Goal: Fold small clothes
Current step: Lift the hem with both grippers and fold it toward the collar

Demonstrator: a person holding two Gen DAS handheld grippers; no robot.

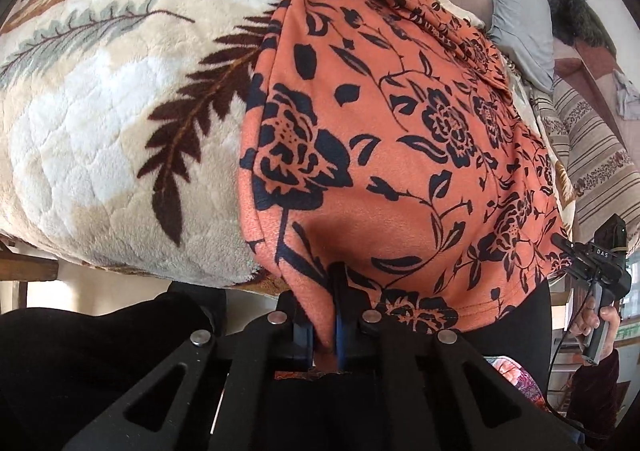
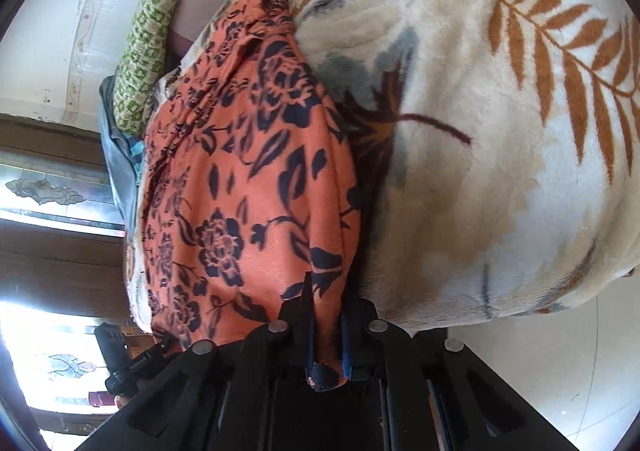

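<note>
Left wrist view is filled by the orange floral garment, which is spread over the leaf-patterned fleece blanket of a bed, with its hemmed near edge hanging just past the blanket's near edge. That hem is pinched between the pressed-together jaws of the left hand-held gripper, cloth being visible between the blue pads. A lengthwise fold appears already made, since the garment's left side shows a doubled, rolled edge and the far end is bunched; this is judged as an early stage, with the cross folds and the smoothing still to be done. From the right wrist view the same garment is seen lying on the blanket, its near corner clamped in the closed right hand-held gripper, a tuck of cloth poking out behind the pads. Both near corners are thus held, and a fold away from the blanket's near edge is judged to be the likely step in hand. Only the left view shows the right hand on its grip handle, grey and striped pillows beyond the garment. Only the right view shows a green patterned cushion, a tiled wall and bright windows.
</note>
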